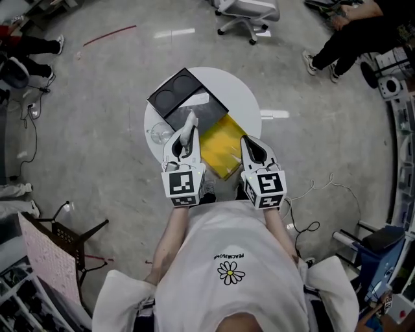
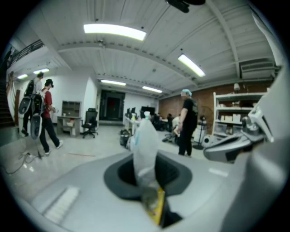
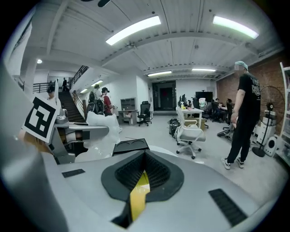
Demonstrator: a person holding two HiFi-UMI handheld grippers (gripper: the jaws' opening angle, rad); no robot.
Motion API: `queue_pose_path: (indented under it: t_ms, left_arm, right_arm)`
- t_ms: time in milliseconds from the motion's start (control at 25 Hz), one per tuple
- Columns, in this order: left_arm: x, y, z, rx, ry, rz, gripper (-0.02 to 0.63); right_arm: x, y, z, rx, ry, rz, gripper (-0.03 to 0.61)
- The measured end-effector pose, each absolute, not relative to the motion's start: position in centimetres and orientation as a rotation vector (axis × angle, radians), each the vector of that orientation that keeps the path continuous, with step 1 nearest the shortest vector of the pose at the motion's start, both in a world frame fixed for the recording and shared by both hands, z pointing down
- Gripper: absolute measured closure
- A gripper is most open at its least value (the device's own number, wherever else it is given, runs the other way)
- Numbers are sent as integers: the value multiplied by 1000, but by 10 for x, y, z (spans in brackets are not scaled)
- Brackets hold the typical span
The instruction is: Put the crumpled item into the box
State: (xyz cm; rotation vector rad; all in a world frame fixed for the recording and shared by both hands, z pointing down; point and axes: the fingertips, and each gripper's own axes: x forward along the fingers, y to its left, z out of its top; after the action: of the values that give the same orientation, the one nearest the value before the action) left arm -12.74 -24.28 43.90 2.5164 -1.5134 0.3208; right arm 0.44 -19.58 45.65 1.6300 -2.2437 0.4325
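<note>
My left gripper (image 1: 188, 133) is shut on a crumpled, translucent white plastic item (image 1: 189, 122), held upright over the round white table (image 1: 243, 97). In the left gripper view the crumpled item (image 2: 145, 147) rises from between the jaws, with a bit of yellow beneath it. A flat yellow box (image 1: 220, 146) lies in the table's middle, between both grippers. My right gripper (image 1: 249, 148) is shut on its near right edge, and the yellow edge (image 3: 139, 195) shows between the jaws. The right gripper view also shows the left gripper (image 3: 74, 136) with the crumpled item (image 3: 102, 124).
A black tray (image 1: 178, 91) with two round recesses lies at the table's far left, also seen as the black tray (image 3: 130, 146). A clear glass object (image 1: 158, 136) sits at the left rim. An office chair (image 1: 249, 13) and a seated person (image 1: 350, 32) are beyond.
</note>
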Motion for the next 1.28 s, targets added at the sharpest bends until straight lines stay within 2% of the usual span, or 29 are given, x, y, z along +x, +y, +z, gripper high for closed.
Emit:
queue_pose_path:
  t_ms: [720, 920, 1280]
  left_arm:
    - [-126, -251, 421, 2218, -1982, 291, 567]
    - [-126, -246, 416, 2113, -2054, 204, 566]
    - [-123, -234, 423, 2119, -2074, 315, 566]
  right_arm:
    - [34, -258, 447, 1252, -2524, 365, 577]
    - [41, -270, 453, 1193, -2548, 381, 577]
    - [43, -261, 466, 1165, -2540, 437, 577]
